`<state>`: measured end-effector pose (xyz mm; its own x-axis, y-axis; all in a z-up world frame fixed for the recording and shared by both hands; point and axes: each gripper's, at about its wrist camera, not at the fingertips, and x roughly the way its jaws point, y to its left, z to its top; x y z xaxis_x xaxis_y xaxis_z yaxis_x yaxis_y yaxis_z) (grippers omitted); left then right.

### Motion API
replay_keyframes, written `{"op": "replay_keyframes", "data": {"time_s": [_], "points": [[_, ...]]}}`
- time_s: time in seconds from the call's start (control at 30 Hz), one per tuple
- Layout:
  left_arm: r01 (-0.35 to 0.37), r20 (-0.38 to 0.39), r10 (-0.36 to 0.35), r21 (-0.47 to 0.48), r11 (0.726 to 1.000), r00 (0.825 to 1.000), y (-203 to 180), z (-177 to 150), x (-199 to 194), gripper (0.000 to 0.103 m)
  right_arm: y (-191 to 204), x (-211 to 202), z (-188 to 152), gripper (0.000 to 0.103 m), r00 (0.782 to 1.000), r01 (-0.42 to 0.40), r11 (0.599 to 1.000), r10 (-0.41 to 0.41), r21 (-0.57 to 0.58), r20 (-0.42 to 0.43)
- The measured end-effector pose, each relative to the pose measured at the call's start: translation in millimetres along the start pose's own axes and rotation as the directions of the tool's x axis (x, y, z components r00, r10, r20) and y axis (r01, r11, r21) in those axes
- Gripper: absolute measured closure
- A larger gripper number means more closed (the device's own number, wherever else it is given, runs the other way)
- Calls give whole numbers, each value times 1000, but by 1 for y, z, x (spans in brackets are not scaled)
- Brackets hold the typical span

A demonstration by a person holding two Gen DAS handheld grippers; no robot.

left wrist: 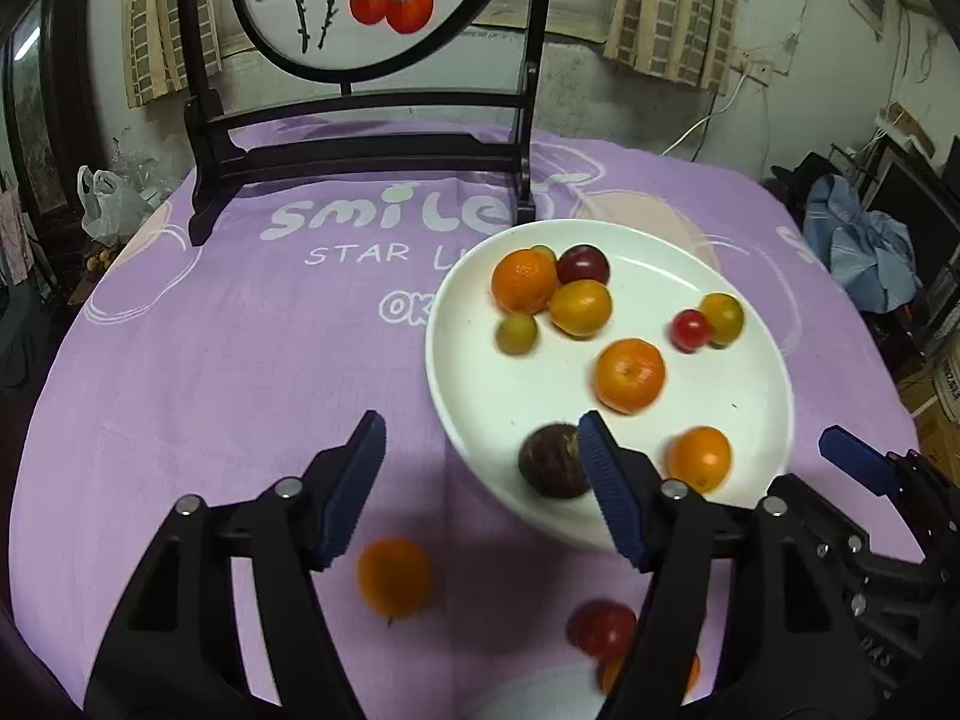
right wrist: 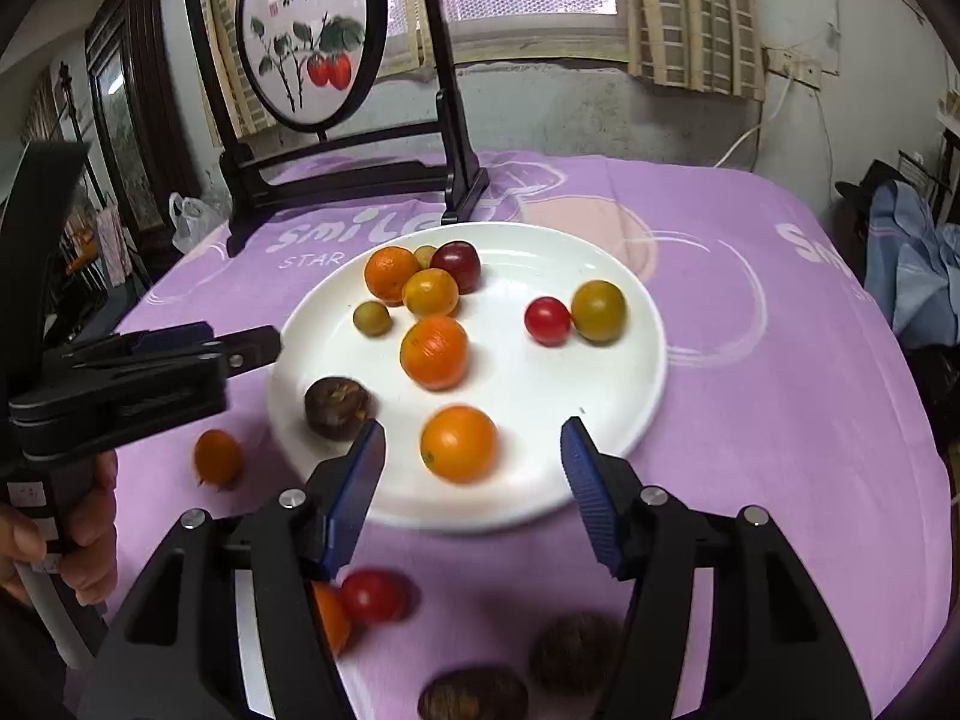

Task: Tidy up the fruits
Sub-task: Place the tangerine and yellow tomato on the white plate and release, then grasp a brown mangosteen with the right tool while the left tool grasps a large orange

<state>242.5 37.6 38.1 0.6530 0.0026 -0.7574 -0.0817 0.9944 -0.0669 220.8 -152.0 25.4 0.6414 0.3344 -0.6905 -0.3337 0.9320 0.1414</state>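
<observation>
Both tongs (left wrist: 480, 462) (right wrist: 474, 456) gape empty over the fruit-laden white plate (right wrist: 600, 450).

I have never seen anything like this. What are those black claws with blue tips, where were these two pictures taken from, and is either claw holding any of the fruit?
They are hand-held grippers, one in each of a person's hands, with a camera on each looking along its fingers. One picture comes from the left gripper, the other from the right gripper. Both stand open and hold nothing. A white plate on a purple cloth carries oranges, small tomatoes and a dark brown fruit. More fruit lies loose on the cloth, such as an orange and a red tomato.
</observation>
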Motion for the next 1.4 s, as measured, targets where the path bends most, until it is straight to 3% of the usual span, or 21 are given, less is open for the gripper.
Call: {"op": "replay_keyframes", "data": {"time_s": [0.07,0.23,0.53,0.67,0.8,0.93,0.97,1.0,1.3,1.4], "points": [[-15,29,15,1,1000,999,2,-10,-17,22,-1,-11,-9,42,1000,5,1000,-5,-9,4],[-44,68,41,37,998,997,0,-44,-49,22,-5,-35,-43,42,1000,-9,1000,9,-5,-21],[-17,7,17,-4,1000,1000,6,-105,-45,19,13,-43,-101,42,993,44,995,-53,-85,-105],[-48,39,47,26,999,998,12,-111,-41,19,17,-26,-107,42,986,80,993,-93,-92,-140],[-9,14,9,-7,1000,1000,21,-110,-36,19,15,-5,-101,42,979,90,994,-99,-61,-176],[14,-8,-14,-21,1000,1000,23,-110,-33,19,16,1,-97,46,982,115,993,-119,-41,-146],[21,-11,-21,-20,1000,1000,22,-110,-32,18,16,1,-97,57,984,108,994,-112,-36,-138],[32,-17,-32,-16,999,999,20,-111,-32,18,17,0,-97,59,986,97,994,-101,-40,-132],[167,-25,-167,16,986,986,-7,-121,-42,17,21,-14,-100,59,988,5,997,-16,-72,-155],[157,-34,-156,20,987,987,-18,-121,-41,16,22,-15,-105,59,984,1,995,-19,-101,-179]]}}
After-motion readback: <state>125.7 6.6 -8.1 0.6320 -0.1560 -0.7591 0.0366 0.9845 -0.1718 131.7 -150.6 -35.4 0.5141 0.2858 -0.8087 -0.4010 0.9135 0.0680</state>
